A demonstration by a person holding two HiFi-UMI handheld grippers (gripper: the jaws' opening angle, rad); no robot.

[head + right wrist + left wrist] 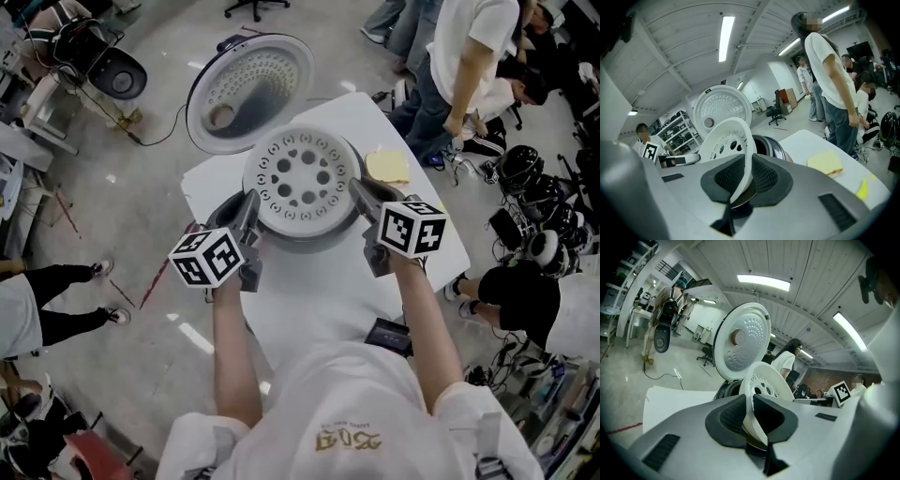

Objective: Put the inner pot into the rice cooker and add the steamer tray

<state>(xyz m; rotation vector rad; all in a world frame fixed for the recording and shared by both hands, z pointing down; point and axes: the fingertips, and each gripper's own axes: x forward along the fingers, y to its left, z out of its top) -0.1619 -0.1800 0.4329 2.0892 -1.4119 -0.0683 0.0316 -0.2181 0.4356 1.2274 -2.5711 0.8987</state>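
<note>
1. Tray point(302, 178) lies over the mouth of the cooker point(314, 242) in the head view, with its perforated face up. We hold it from both sides, the left gripper point(247, 208) on its left rim and the right gripper point(364, 195) on its right rim. The cooker stands on a white table point(427, 150), and its lid point(251, 92) is swung open on the far side. A yellow pad point(387, 167) lies on the table just right of the cooker. From here we cannot tell whether the tray rests on the cooker or hangs just above it.

2. In the left gripper view, we see the left gripper point(751, 403) with its dark pads drawn narrow, pinching the thin white rim of the tray point(766, 382). The cooker point(725, 390) shows its dark rim behind the tray. The lid point(743, 341) stands upright above it, and the table point(670, 401) spreads to the left.

3. In the right gripper view, we find the right gripper point(749, 177) just as narrow, its pads clamped on the tray point(725, 138) at the opposite rim. The dark opening of the cooker point(769, 145) lies just beyond, with the lid point(722, 111) raised behind it. The pad point(825, 164) lies on the table point(811, 140) to the right.
</note>
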